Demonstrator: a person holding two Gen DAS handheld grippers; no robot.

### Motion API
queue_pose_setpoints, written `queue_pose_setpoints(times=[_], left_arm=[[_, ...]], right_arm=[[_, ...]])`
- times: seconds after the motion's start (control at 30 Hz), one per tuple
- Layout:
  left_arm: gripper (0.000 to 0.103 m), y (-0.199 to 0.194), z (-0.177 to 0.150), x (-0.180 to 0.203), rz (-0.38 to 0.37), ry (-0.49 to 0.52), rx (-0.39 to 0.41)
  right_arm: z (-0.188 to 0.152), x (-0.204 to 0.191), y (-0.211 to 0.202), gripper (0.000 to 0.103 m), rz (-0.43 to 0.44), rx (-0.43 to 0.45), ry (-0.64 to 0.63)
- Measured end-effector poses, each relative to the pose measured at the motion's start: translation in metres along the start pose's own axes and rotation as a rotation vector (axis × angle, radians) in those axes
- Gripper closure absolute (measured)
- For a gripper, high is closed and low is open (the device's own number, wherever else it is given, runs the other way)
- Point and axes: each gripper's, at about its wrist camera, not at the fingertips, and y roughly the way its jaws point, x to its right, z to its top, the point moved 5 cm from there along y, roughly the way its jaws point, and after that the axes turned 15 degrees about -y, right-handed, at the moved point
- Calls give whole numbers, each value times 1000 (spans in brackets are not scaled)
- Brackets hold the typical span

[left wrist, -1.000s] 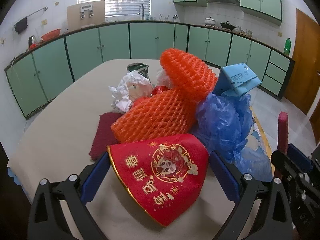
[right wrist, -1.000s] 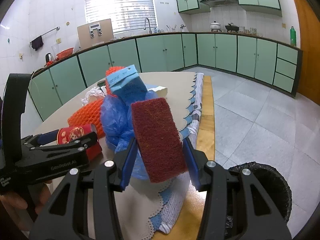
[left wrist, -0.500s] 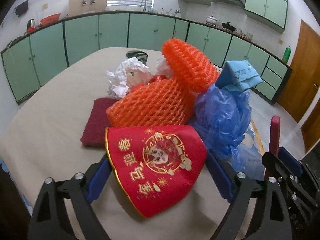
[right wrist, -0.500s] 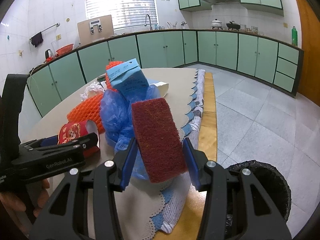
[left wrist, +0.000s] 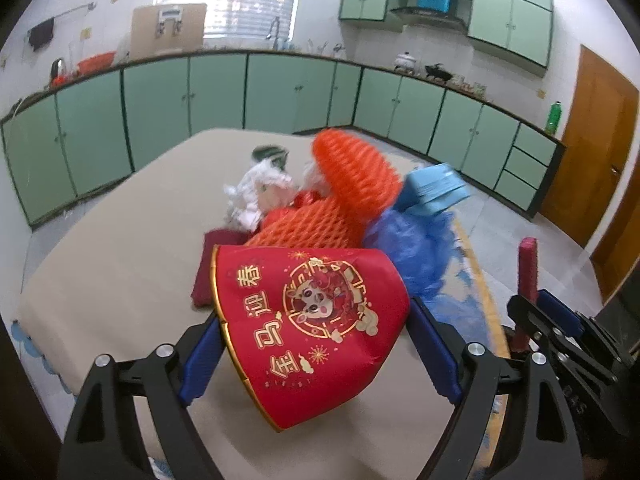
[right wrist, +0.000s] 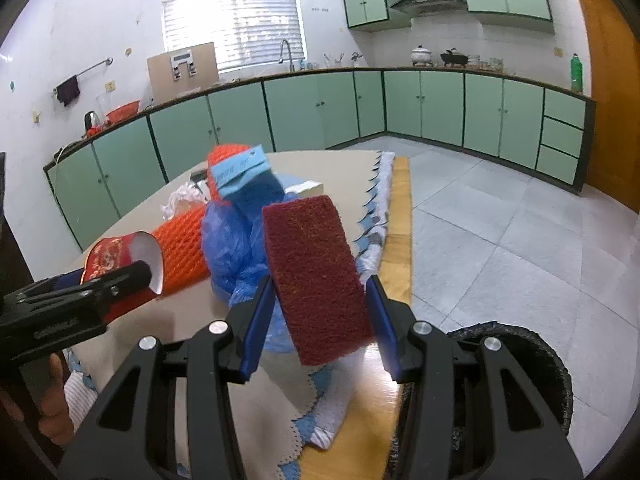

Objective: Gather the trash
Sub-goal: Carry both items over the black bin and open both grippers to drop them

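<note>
On the tabletop [left wrist: 120,248], covered with a beige cloth, sits a heap of trash that serves as the landmark for everything else. At the middle of the heap lies an orange foam net [left wrist: 316,228], with a second orange net [left wrist: 356,172] arched over its top. Behind the orange net are crumpled white paper [left wrist: 260,192] and a dark green wrapper [left wrist: 270,154]. To the right of it slumps a blue plastic bag [left wrist: 416,248], with a light blue carton [left wrist: 434,192] resting on top. A dark red scouring pad [left wrist: 208,264] lies flat at the left foot of the heap, touching the orange net.

In front of the heap, the left gripper [left wrist: 316,340] has its jaws closed on a flattened red paper cup [left wrist: 312,320] printed with gold characters; the cup is squeezed between the blue pads and tilted, its rim edge toward the lower left. From the right wrist view the same cup [right wrist: 120,260] shows its white inside, held just in front of the orange net [right wrist: 180,244].

To the right of the heap, the right gripper [right wrist: 320,312] holds a second dark red scouring pad [right wrist: 316,276] upright between its jaws, in front of the blue bag [right wrist: 228,248] and near the tabletop's edge. Below the right gripper, on the tiled floor beside the table, stands a bin lined with a black bag [right wrist: 532,352].
</note>
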Motion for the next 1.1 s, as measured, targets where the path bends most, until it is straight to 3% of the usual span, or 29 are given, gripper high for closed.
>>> queue_pose_setpoints(times=[0.23, 0.63, 0.83, 1.1], left_arm=[[18, -12, -5, 48, -81, 116, 28], [18, 0, -39, 153, -284, 295, -25], [18, 20, -58, 196, -352, 349, -75], [18, 50, -79, 238, -405, 365, -164]], right_arm=[[-12, 35, -32, 58, -72, 3, 56], [-56, 132, -87, 58, -284, -29, 162], [-92, 169, -86, 58, -356, -91, 191], [-132, 194, -65, 55, -377, -168, 234]])
